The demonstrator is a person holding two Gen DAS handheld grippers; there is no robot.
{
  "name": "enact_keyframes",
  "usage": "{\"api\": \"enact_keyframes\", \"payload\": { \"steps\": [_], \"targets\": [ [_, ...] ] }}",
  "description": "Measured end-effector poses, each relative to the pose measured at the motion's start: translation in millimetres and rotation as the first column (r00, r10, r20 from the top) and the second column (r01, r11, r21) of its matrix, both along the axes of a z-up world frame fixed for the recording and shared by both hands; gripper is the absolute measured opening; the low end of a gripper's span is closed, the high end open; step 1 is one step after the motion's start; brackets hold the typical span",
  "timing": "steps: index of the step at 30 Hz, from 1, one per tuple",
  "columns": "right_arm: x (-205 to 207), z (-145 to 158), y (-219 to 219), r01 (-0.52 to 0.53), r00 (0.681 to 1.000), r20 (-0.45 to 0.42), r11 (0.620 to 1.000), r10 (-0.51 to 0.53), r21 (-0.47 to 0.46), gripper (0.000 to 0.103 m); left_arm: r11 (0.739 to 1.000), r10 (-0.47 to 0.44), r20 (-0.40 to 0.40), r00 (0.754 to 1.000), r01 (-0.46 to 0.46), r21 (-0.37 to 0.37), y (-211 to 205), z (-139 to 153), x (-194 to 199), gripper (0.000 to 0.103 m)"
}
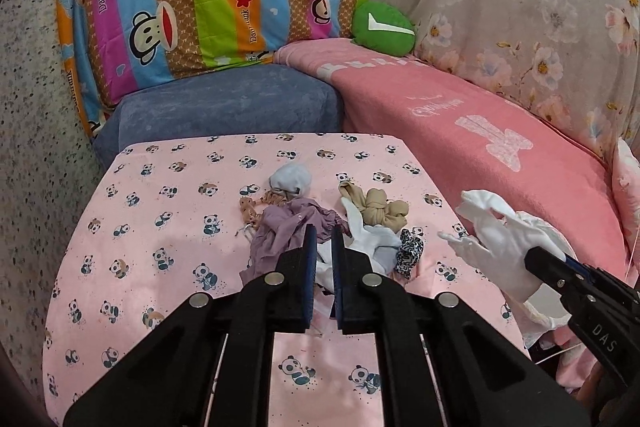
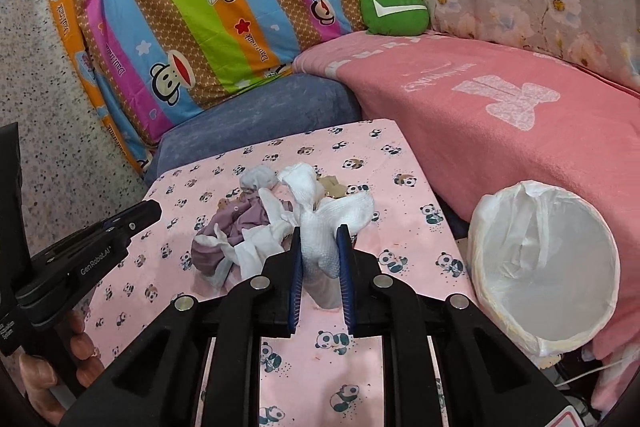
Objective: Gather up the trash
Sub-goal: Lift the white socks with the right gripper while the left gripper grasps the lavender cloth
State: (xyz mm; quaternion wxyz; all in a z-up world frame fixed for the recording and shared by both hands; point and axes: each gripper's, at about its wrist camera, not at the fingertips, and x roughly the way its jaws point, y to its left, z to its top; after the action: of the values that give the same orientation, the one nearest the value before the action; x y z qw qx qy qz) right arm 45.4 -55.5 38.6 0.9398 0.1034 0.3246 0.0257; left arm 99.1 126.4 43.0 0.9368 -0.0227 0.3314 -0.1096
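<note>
Left gripper (image 1: 322, 235) hangs low over the near edge of the cloth pile on the panda-print table (image 1: 160, 195), jaws nearly together with only a narrow slot. White fabric shows through that slot, but from the left wrist view it can't be told whether the pads actually pinch it or just sit above it. Just left of its fingertips lies the purple rag (image 1: 280, 227); beyond that, the pale blue wad (image 1: 291, 179). Just right of the tips: the tan knotted cloth (image 1: 376, 209), then the black-and-white scrunchie (image 1: 410, 251).

Right gripper (image 2: 320, 235) is clamped on the white glove (image 2: 320, 223), held off the table, glove fingers splayed up and out past the blue pads. The rest of the pile sits left and behind it in the right wrist view. Further right, off the table edge near the pink blanket (image 2: 500, 131), stands the bin with white liner (image 2: 544, 267), mouth tipped toward the camera
</note>
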Motion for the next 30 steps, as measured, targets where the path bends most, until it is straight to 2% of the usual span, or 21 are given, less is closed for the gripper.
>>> {"api": "enact_keyframes", "payload": {
  "steps": [5, 6, 7, 8, 9, 10, 11, 15, 24, 26, 29, 30],
  "targets": [
    [-10, 2, -19, 0.03, 1.0, 0.007, 0.999, -0.03, 0.017, 0.017, 1.0, 0.025, -0.05, 0.998, -0.025, 0.011, 14, -14, 14, 0.009],
    [-10, 0, -23, 0.037, 0.999, 0.005, 0.999, -0.037, 0.025, 0.017, 1.0, 0.029, -0.067, 0.997, -0.028, 0.012, 18, -19, 19, 0.017],
    [-11, 0, -24, 0.04, 0.999, 0.005, 0.999, -0.04, 0.031, 0.017, 1.0, 0.03, -0.075, 0.997, -0.029, 0.011, 21, -21, 21, 0.035],
    [-10, -2, -26, 0.042, 0.999, 0.001, 0.998, -0.042, 0.036, 0.017, 0.999, 0.049, -0.077, 0.996, -0.048, 0.019, 25, -25, 24, 0.045],
    [-8, -4, -28, 0.044, 0.999, -0.002, 0.998, -0.044, 0.039, 0.017, 0.998, 0.065, -0.062, 0.996, -0.063, 0.028, 28, -28, 26, 0.063],
    [-7, -4, -27, 0.044, 0.999, -0.003, 0.998, -0.044, 0.042, 0.017, 0.997, 0.073, -0.046, 0.996, -0.071, 0.041, 28, -29, 25, 0.073],
    [-5, -6, -27, 0.043, 0.999, -0.007, 0.998, -0.042, 0.044, 0.017, 0.995, 0.08, -0.029, 0.996, -0.078, 0.067, 28, -31, 26, 0.074],
    [8, -15, -23, 0.034, 0.999, -0.025, 0.999, -0.033, 0.042, 0.017, 0.989, 0.072, -0.036, 0.997, -0.066, 0.129, 22, -42, 40, 0.075],
    [42, -30, -12, 0.026, 0.998, -0.057, 0.999, -0.025, 0.021, 0.017, 0.994, 0.06, -0.135, 0.989, -0.046, 0.102, 16, -70, 92, 0.074],
    [48, -32, -10, 0.025, 0.998, -0.061, 1.0, -0.024, 0.017, 0.017, 0.994, 0.056, -0.153, 0.987, -0.041, 0.099, 13, -77, 99, 0.07],
    [56, -35, -7, 0.021, 0.998, -0.068, 1.0, -0.02, 0.011, 0.017, 0.996, 0.046, -0.192, 0.98, -0.03, 0.087, 10, -86, 107, 0.055],
    [58, -35, -6, 0.019, 0.997, -0.07, 1.0, -0.018, 0.009, 0.017, 0.996, 0.043, -0.207, 0.977, -0.027, 0.081, 10, -90, 109, 0.045]
  ]
}}
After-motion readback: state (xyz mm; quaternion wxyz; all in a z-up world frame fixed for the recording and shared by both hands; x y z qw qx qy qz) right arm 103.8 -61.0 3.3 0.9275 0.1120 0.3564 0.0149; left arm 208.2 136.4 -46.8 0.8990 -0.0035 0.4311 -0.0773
